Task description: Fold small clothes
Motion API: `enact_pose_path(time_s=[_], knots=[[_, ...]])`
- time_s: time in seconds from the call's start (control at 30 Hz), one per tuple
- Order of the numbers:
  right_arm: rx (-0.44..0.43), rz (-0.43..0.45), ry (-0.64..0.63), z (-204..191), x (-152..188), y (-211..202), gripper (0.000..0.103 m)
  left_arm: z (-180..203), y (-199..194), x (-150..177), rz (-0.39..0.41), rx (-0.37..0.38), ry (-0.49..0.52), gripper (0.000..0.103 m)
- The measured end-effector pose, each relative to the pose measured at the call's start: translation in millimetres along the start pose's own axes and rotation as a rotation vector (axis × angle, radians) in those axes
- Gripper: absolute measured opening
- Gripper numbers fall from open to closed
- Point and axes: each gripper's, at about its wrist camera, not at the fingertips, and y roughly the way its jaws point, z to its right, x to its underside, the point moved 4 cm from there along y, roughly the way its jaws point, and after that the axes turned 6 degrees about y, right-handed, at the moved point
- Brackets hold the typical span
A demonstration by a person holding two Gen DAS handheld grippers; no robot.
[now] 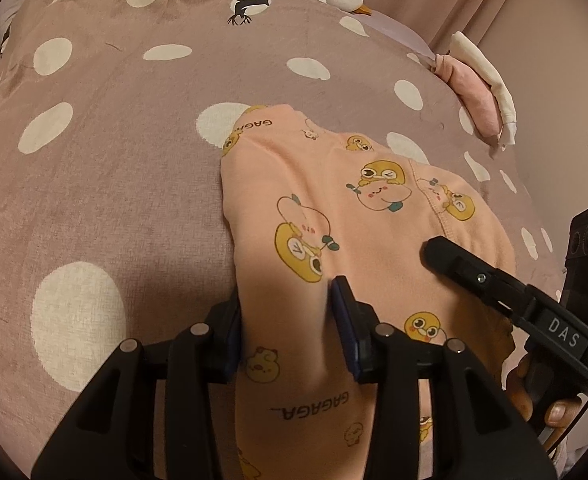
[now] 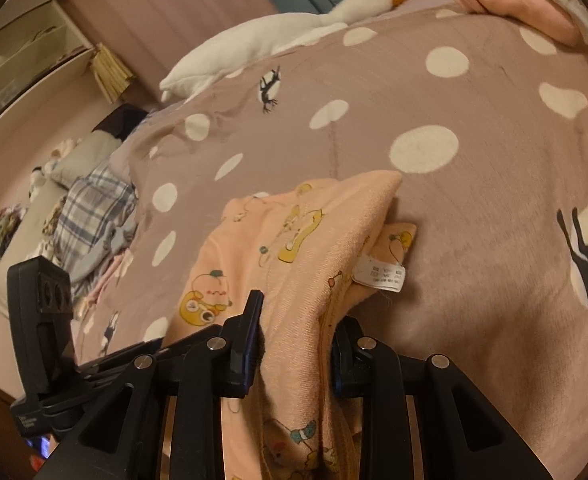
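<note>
A small peach garment (image 1: pixel 374 208) printed with yellow cartoon ducks lies on the mauve polka-dot bedspread (image 1: pixel 113 140). My left gripper (image 1: pixel 289 312) is shut on the garment's near left edge, with cloth bunched between its fingers. My right gripper (image 2: pixel 298 332) is shut on the garment's (image 2: pixel 294 248) right edge, near a white care label (image 2: pixel 380 274). The right gripper also shows in the left wrist view (image 1: pixel 446 254), resting on the cloth at the right. The far part of the garment lies in a folded layer on the bed.
A white plush goose (image 2: pixel 294 36) lies at the far edge of the bed. Folded pink and white clothes (image 1: pixel 482 92) sit at the far right. A plaid cloth pile (image 2: pixel 93 208) lies at the left edge. Curtains and shelves stand behind the bed.
</note>
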Motion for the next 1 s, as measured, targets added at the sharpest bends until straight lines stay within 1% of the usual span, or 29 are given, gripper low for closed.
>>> enact_pose_path(time_s=[0.4,0.83,1.0], knots=[[-0.01,-0.022,0.069,12.2,0.7,2.7,0.027,-3.5,1.5,0.5,-0.002,-0.017,-0.001,0.052],[-0.011,-0.029,0.084,16.4,0.9,3.0,0.027,-5.5,1.9,2.2,0.0,-0.038,-0.006,0.06],[-0.008,-0.03,0.088,17.5,1.5,3.5,0.028,-5.6,1.5,3.1,-0.002,-0.048,-0.001,0.065]])
